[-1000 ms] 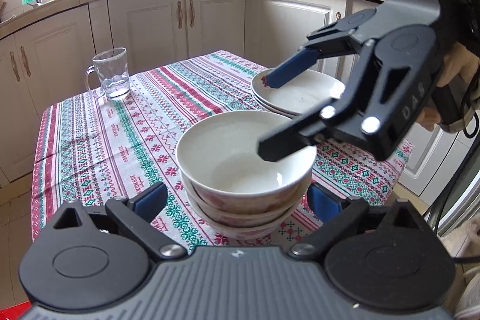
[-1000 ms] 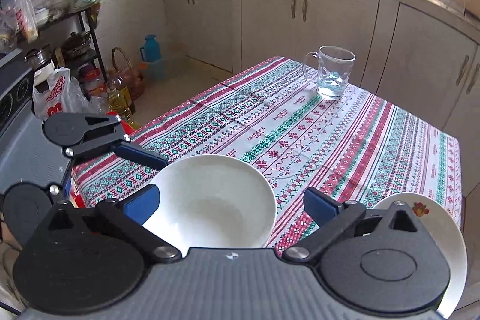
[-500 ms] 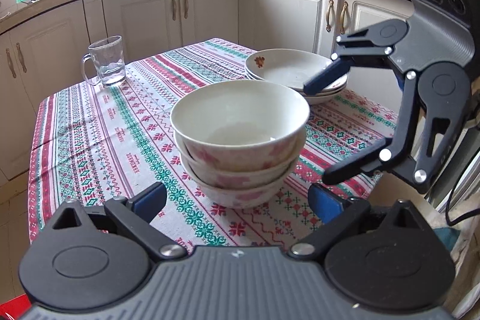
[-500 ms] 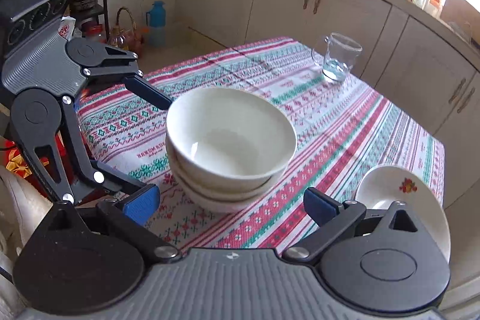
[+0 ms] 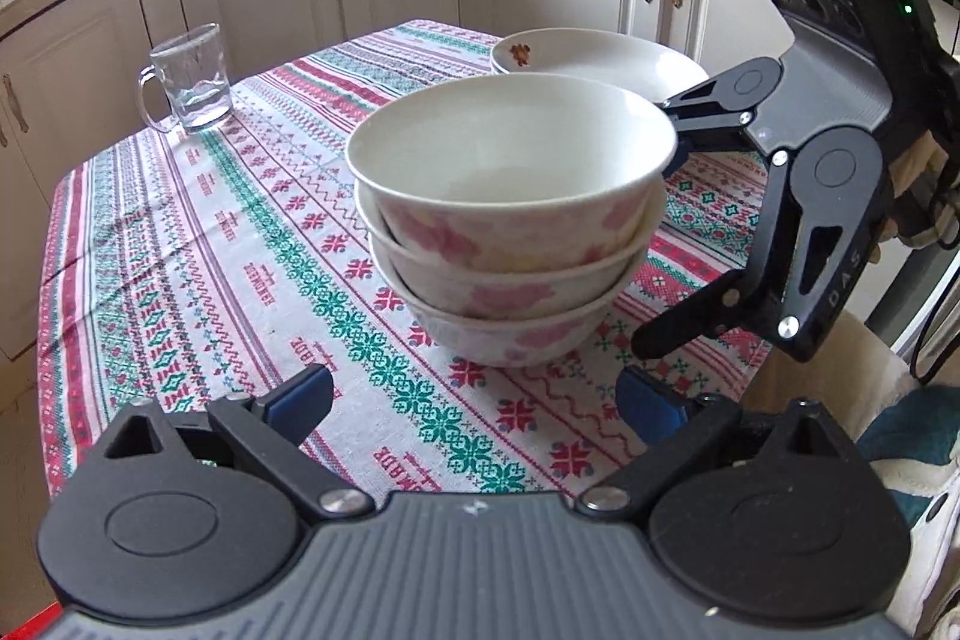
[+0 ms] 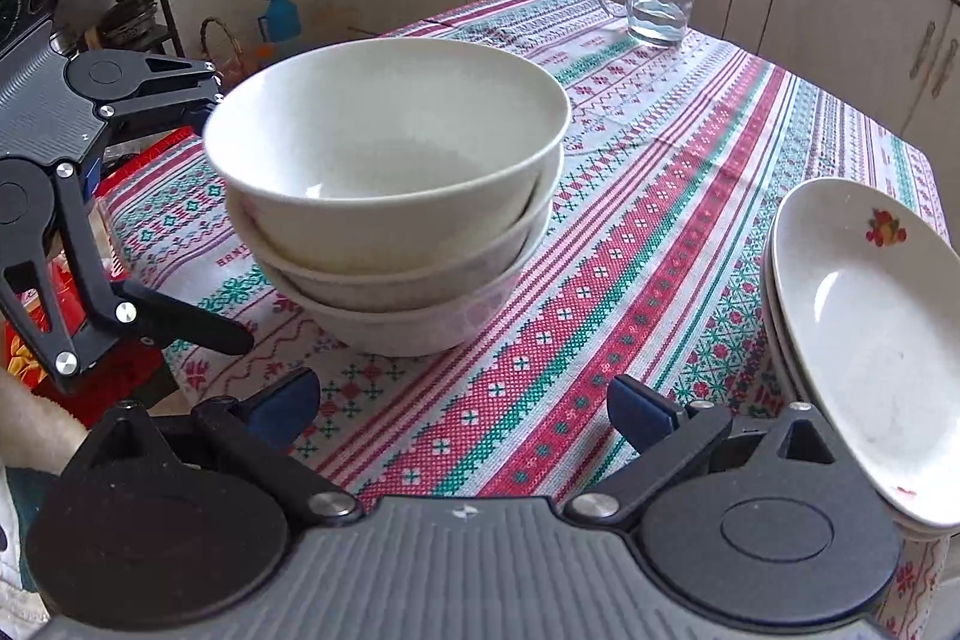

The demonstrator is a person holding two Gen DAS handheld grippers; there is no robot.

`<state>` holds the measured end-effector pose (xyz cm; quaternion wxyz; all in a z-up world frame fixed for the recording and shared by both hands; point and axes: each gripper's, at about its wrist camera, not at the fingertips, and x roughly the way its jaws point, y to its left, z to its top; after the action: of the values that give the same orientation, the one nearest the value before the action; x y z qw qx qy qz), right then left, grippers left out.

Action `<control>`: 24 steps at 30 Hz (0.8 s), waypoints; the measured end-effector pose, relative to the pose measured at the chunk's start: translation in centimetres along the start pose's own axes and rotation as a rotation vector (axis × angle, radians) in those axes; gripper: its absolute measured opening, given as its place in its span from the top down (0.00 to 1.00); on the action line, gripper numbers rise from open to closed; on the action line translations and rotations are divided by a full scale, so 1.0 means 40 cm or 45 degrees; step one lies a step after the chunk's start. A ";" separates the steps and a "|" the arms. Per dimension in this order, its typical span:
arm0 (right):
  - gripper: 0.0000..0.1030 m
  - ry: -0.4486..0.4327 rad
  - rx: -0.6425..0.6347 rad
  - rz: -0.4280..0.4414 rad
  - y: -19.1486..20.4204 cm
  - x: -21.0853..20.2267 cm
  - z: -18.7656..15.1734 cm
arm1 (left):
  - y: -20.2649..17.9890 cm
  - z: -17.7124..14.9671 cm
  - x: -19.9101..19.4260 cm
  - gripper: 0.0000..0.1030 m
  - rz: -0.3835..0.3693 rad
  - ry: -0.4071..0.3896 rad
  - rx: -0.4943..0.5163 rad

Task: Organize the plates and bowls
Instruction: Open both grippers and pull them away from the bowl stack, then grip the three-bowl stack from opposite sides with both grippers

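A stack of three bowls (image 5: 510, 220) is seen standing on the tablecloth (image 5: 240, 232), near the table's front edge. The top bowl is tilted slightly within the stack. A pile of plates (image 6: 870, 328) is set near the bowls at the table's edge, apart from them. A glass mug (image 5: 191, 79) is placed well apart, toward the far corner, with a little water in it. The left gripper (image 5: 474, 400) is held with its jaws spread wide and nothing is gripped; the bowls are seen beyond its blue pads (image 5: 300, 397), not between them. The right gripper (image 6: 462, 403) is likewise held wide open and empty, just short of the bowls. Each gripper is seen from the other's camera, flanking the stack on opposite sides; no contact with the bowls can be made out.
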<state>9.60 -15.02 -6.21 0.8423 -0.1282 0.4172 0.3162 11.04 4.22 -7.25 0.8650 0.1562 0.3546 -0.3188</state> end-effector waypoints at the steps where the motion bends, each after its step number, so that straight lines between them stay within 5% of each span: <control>1: 0.00 0.010 0.004 0.004 -0.002 0.006 0.000 | 0.005 0.001 0.005 0.03 -0.010 0.006 0.000; 6: 0.00 0.008 -0.044 -0.034 0.007 0.015 -0.005 | 0.029 0.007 0.030 0.03 -0.052 0.036 -0.013; 18: 0.00 -0.245 -0.022 -0.071 0.010 -0.001 -0.075 | 0.051 0.010 0.060 0.01 -0.098 0.045 -0.010; 24: 0.00 -0.210 -0.053 -0.045 0.011 -0.004 -0.058 | 0.062 0.018 0.051 0.01 -0.136 0.003 0.055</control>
<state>7.81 -15.88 -7.48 0.8765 -0.1266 0.3373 0.3194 14.15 4.81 -8.09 0.8428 0.1560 0.3564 -0.3718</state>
